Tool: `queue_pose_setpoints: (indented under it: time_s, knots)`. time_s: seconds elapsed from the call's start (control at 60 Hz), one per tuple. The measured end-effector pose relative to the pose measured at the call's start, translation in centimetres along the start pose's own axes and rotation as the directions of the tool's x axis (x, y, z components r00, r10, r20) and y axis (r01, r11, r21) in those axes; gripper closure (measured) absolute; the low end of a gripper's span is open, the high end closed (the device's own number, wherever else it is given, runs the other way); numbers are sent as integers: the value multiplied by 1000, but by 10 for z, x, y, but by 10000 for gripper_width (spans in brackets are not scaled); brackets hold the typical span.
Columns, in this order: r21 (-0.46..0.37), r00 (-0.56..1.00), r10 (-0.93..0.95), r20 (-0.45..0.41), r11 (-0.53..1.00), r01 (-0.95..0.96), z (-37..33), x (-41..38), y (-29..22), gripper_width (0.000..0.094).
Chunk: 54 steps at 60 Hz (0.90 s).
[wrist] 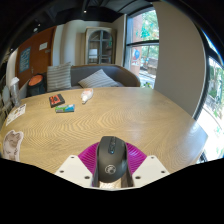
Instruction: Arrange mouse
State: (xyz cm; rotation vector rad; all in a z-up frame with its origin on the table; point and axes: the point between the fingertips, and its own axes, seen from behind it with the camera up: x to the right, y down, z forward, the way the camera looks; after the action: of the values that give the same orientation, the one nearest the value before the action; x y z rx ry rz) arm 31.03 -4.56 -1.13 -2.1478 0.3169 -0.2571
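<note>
**Mouse sits in the claw**

Black and shiny, the mouse lies right between the two fingers of the gripper. The pink pads hug it on both sides, and no gap shows there, so the claw looks closed on the mouse (about as wide as the mouse itself, no wider). The mouse points away from the camera, toward the far side of the table.

Under it is a round wooden table. Past the fingers the wood is bare for a good way. Farther off, near the far left rim, sit a dark flat thing, a small blue-green thing just beside it, and a pale little thing; I cannot tell what they are. Beyond the table is a gray couch with pillows.

As for the job, the mouse looks grabbed, so that part seems done. What is left, I think, is to put it in its spot and let go.
</note>
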Motion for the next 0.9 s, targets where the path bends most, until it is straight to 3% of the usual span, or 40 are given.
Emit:
queue_pose_setpoints:
  time_s: [0.167,0.233,0.383,0.467,0.567,0.65,0.733,0.817,0.9]
  knots:
    - [8,999,20,43,1000,-20,-18,-26,-5,553]
    - [66,995,19,98,997,-25,-44,-60,-30,553]
    - [199,967,-77,243,980,28,-124,-207,-85,555]
    - [240,935,-113,336,970,31,-158,-296,-86,555]
    - [206,908,-160,387,975,84,-166,-382,-53,555]
    - [124,901,-199,386,979,163,-152,-422,-7,556]
    - [42,905,-189,381,981,188,-136,-431,26,554]
    - [16,928,-186,323,981,191,-120,-414,38,545]
    - [14,927,-205,313,977,212,-114,-407,42,471]
